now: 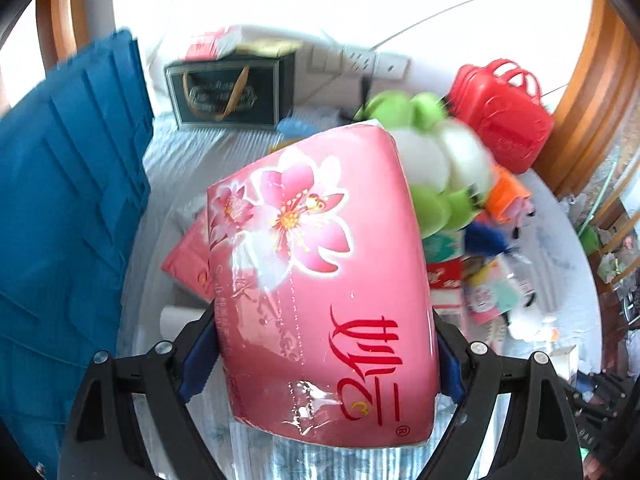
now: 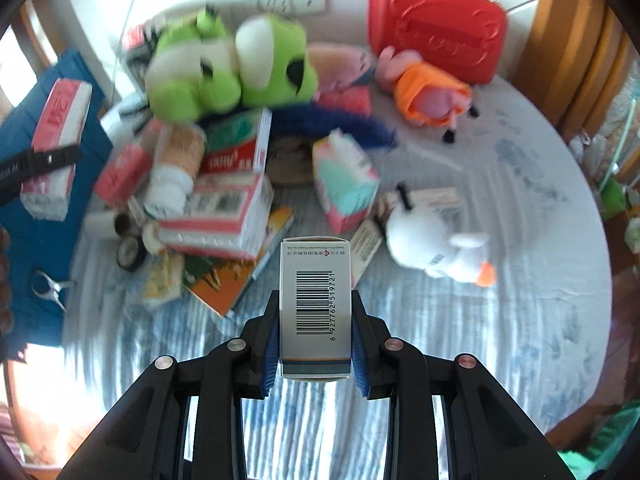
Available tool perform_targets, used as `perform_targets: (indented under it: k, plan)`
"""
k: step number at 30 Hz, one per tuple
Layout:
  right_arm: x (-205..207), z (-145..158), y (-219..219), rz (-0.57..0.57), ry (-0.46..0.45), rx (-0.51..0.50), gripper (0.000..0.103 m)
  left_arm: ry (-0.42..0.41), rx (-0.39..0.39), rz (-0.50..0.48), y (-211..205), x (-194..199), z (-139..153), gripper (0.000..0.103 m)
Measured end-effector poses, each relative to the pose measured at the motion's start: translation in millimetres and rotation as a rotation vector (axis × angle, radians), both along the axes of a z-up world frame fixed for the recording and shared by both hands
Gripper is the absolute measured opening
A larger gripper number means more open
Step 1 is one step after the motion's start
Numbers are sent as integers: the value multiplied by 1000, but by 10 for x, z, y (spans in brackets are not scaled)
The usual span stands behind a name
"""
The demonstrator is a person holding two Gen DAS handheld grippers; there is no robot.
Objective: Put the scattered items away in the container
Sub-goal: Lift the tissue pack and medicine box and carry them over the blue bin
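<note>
Both grippers were loaded and held above the table. The left gripper (image 1: 324,356) stood wide, its blue pads clamped on the two sides of a pink tissue pack (image 1: 320,280) with a blossom print; the pack stuck out far past the fingertips and tilted, so the hold looked like a side squeeze on soft wrap, not a firm one. The right gripper (image 2: 316,332) was pinched nearly together on a small barcode box (image 2: 315,300), upright between the pads, barcode face up, seated deep. The blue container (image 1: 68,208) sat at the left edge of the table, its ribbed wall filling the left of the left wrist view; in the right wrist view it showed at the far left, with the left gripper's pack in front of it. Still scattered on the striped tablecloth (image 2: 460,320): green plush frog (image 2: 224,68), red toy suitcase (image 2: 436,20), white plush (image 2: 436,248), orange-dressed pig plush (image 2: 428,92), several more boxes and booklets in a heap. To do the carry well, I'd judge: move both loads leftward over the container rim, keep the tissue pack level so it doesn't slide out of the soft grip, clear the plush pile, lower inside before releasing, and release one at a time so the hands don't collide over the bin.
</note>
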State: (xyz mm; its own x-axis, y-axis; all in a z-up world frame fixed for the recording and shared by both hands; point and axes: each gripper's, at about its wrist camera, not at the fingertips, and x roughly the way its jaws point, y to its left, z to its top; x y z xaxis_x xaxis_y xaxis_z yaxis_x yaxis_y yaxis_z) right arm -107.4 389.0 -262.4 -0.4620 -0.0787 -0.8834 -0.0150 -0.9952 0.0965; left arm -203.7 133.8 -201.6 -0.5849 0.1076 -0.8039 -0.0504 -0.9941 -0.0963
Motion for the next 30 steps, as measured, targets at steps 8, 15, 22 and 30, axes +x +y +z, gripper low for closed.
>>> perform_targets:
  k: [8,15,22,30]
  plan:
    - [183,953,356,-77,157,-24,29,104,10,-75,193,217,832,88]
    - [315,1550,468,-92,237,-29,29,144,-5,-86,263,429,1262,88]
    - [404,1745,443,-78,252,-44,29,166,-2,-54,215,496,1559,88]
    - [418,1765,472,-65,265,-77,29,159,-51,-47,291,678,1668,88]
